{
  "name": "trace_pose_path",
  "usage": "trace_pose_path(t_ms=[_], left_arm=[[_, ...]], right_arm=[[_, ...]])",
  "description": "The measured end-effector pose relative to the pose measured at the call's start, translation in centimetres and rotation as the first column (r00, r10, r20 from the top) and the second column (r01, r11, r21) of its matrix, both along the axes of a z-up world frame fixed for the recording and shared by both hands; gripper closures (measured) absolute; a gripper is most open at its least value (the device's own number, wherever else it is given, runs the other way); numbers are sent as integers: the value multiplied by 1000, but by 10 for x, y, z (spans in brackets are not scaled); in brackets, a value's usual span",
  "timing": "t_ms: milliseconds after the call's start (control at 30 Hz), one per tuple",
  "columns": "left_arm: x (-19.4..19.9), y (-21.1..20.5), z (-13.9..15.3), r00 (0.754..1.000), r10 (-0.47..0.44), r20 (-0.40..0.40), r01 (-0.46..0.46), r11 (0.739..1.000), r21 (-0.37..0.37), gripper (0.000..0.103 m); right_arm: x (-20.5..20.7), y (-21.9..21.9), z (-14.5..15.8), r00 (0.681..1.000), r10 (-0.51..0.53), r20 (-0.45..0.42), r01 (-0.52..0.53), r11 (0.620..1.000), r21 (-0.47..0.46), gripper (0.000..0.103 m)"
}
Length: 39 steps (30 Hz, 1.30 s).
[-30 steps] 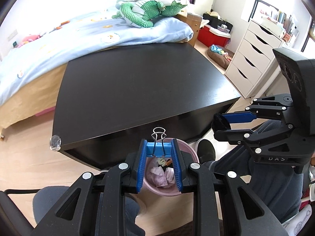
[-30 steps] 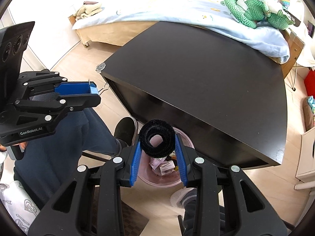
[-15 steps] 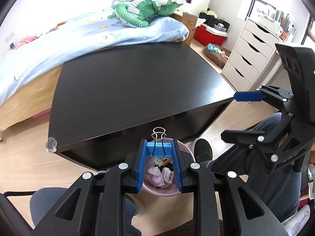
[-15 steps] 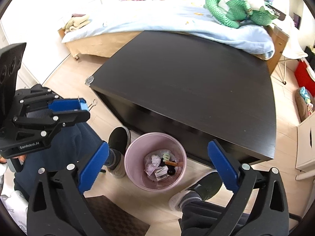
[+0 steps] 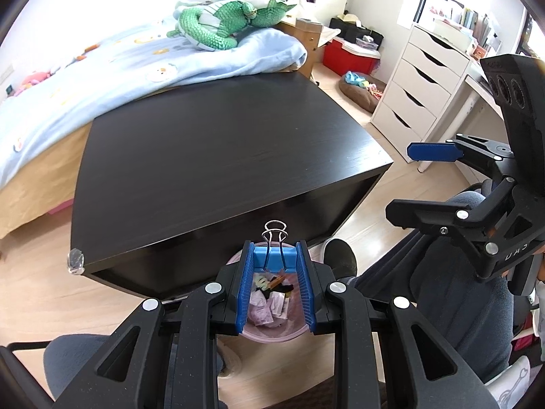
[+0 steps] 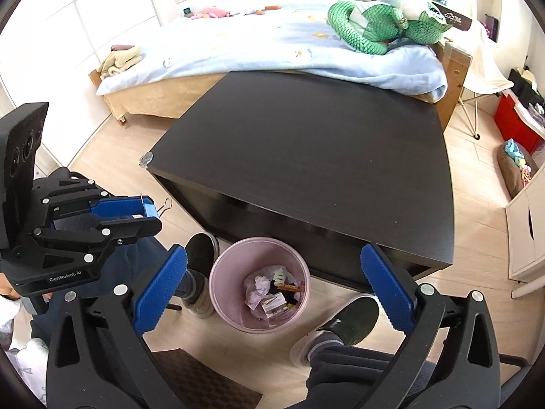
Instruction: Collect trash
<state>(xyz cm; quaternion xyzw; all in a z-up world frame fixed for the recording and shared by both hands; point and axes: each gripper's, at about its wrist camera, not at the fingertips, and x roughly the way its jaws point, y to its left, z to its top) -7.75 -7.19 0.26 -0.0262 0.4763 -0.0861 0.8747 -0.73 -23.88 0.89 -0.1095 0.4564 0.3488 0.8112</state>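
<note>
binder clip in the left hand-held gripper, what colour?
Blue body with silver wire handles: binder clip, clearest in the left wrist view.

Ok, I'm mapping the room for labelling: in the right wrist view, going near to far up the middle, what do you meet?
Round pink plastic trash bin → dark brown wooden table → bed with light blue blanket → green scaly plush toy.

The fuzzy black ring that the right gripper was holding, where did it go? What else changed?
The right gripper opened wide and let the black ring go; its fingers are empty above the pink bin. The ring probably dropped in, but it is hard to pick out among the trash. The left gripper stayed shut on the blue binder clip over the bin. The black table did not move.
</note>
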Motion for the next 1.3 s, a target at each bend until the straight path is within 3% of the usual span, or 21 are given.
trace_pose_path(t_ms=[267,333,367,433,467,633,1067,1300], left_arm=[[7,-9,0,1000,-29,-8,29,1000,-10,75],[8,-9,-2,1000,-26,-11,26,1000,-3,52],[8,-8,-2,1000,-21,-11,20,1000,-6,47],[8,-6,-3,1000,-5,-12,4,1000,-9,22],[8,-5,-3,1000,5,-8,-5,1000,-11,16],[9,2,1,999,40,4,-40,999,-19,8],[22,27,24,993,96,66,-96,995,-2,8],[39,45,41,981,132,141,-130,991,-24,8]], right_arm=[[3,-11,4,1000,-30,4,30,1000,8,3],[4,-13,5,999,-33,4,33,999,8,3],[4,-13,5,999,-35,3,35,999,7,3],[4,-13,5,999,-37,3,36,999,8,3],[4,-13,6,999,-37,5,37,999,8,3],[4,-11,8,999,-39,9,38,999,10,3],[13,4,28,997,-59,59,57,998,23,3],[33,17,43,993,-75,92,71,996,44,3]])
